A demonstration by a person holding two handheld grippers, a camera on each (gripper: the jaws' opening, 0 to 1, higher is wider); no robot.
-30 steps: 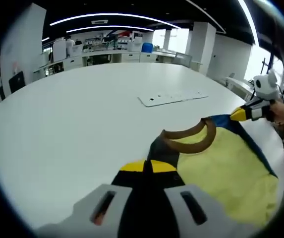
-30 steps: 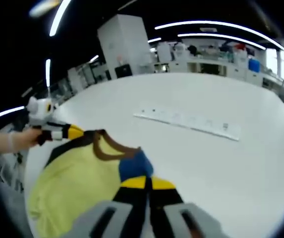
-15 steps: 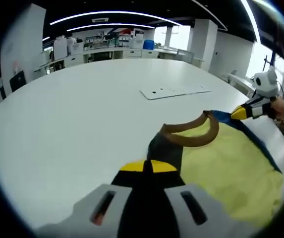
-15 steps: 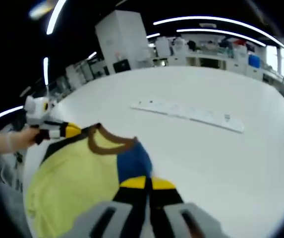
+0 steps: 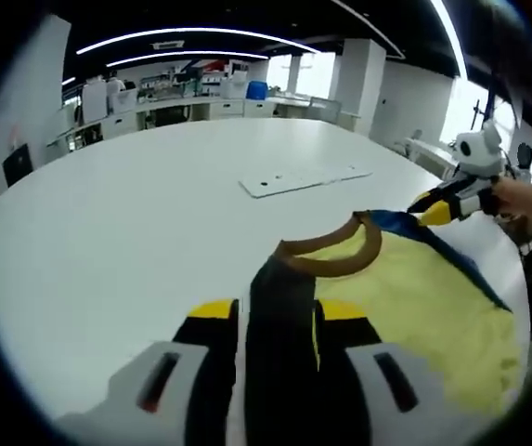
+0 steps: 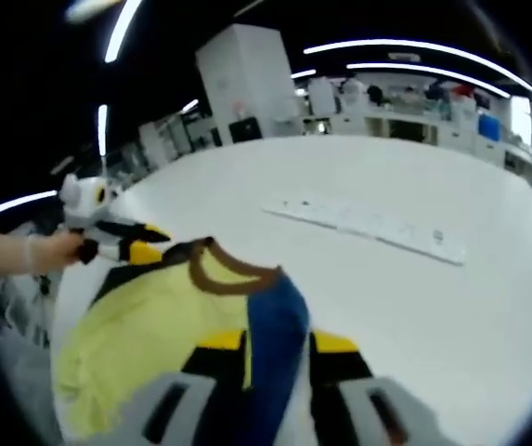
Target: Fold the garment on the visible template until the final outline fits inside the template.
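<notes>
Shirt corners are what I'm working, one shoulder per side, so the garment (image 5: 414, 307) lies spread flat on the white table (image 5: 126, 214) for folding. My left gripper (image 5: 278, 321) has its jaws parted now, the dark shoulder strip lying loose between them, so I'd call that a release. Same story on my right gripper (image 6: 278, 353): jaws apart, blue shoulder strip draped through the gap. It's a pale yellow tee with a brown collar (image 6: 228, 269), sitting at the near edge. Far off lies a flat white strip (image 5: 304, 179), probably the template.
</notes>
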